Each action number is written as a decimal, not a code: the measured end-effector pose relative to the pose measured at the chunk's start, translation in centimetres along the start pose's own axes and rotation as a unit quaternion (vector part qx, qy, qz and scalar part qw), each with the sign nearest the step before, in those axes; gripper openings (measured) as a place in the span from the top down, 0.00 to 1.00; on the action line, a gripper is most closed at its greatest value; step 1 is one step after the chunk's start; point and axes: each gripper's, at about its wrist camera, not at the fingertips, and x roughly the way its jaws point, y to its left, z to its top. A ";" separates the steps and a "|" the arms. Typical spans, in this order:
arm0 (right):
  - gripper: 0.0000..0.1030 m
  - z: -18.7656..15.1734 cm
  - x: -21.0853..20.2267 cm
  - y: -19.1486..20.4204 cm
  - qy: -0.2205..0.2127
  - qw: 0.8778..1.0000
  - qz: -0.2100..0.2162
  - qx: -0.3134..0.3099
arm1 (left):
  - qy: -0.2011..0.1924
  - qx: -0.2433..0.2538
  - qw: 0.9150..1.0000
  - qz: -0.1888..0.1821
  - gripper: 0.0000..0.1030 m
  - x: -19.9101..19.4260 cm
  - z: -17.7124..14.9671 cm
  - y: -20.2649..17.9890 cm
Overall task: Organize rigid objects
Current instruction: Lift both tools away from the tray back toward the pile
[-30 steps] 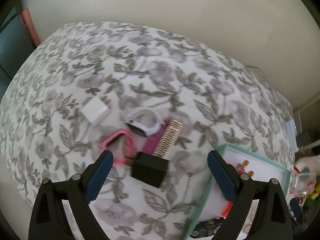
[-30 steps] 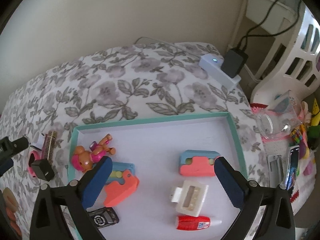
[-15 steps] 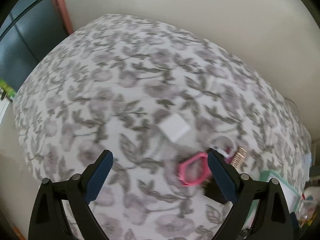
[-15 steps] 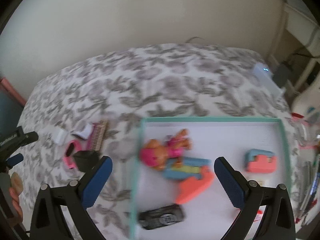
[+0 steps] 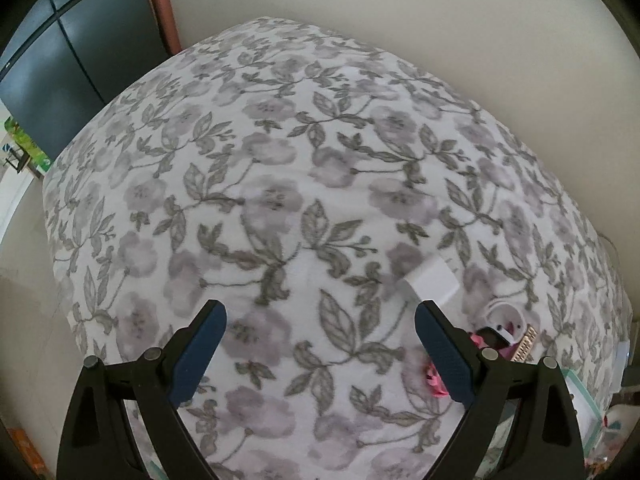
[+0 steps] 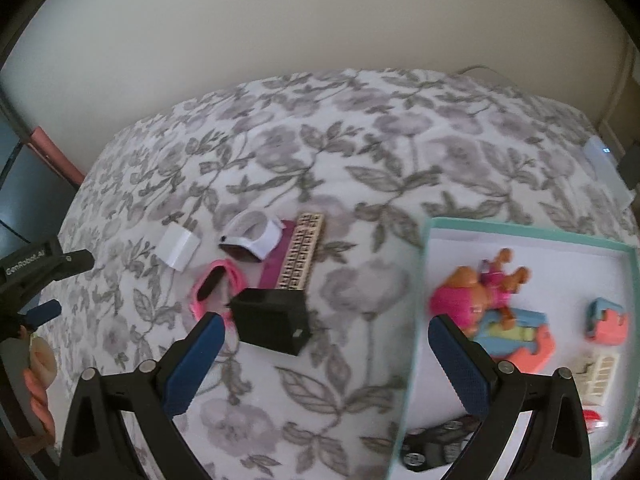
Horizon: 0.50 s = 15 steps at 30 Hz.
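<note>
While both hand-held grippers hang spread and empty, clutter waits on the bed.
Right hand-held gripper [image 6: 322, 354] faces a black box [image 6: 272, 326]; left hand-held gripper [image 5: 318, 346] faces floral bedspread [image 5: 280, 184].

The whole surface is covered by a grey and mauve floral cloth [image 5: 304, 184], leaves and blossoms all over it, a bit blurry near the bottom. Behind it there's a plain cream wall [image 6: 304, 24]. Off to the far left of the left tool there's a dark blue-grey cabinet [image 5: 68, 64] with a reddish-brown post [image 5: 160, 4] right beside it.
</note>
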 end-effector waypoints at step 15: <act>0.00 -0.5 4.8 3.1 0.028 0.999 0.015 -0.024 | 0.066 0.050 0.997 0.004 0.07 5.2 -1.9 -3.1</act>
